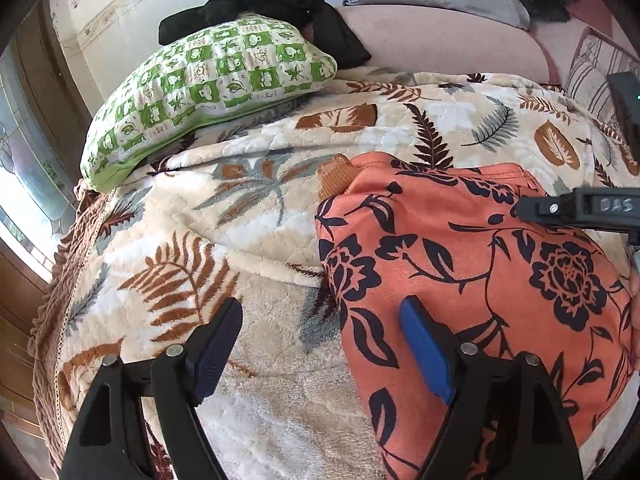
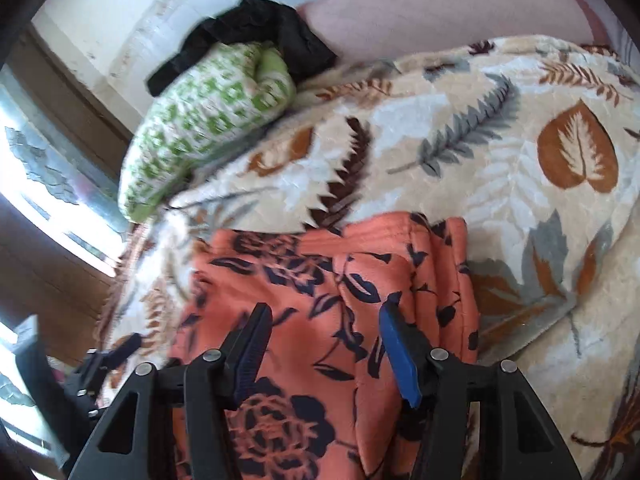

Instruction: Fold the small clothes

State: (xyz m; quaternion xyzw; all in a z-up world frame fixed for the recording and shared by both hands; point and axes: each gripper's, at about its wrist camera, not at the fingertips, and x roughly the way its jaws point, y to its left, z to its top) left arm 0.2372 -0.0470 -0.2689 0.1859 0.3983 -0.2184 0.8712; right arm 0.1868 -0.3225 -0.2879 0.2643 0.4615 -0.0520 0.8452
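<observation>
Both spread: left hand-held gripper [image 1: 320, 344], right hand-held gripper [image 2: 324, 344], soft orange floral garment [image 1: 460, 264], plush leaf-print blanket [image 1: 248, 208]

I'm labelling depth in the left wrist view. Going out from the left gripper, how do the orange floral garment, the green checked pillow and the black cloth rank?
From the left gripper:
1. Orange floral garment, right at its right finger.
2. Green checked pillow, farther back on the left.
3. Black cloth, behind the pillow, by the wall.

Blurred green pillow [image 2: 208, 128], garment [image 2: 320, 320] cropped.
</observation>
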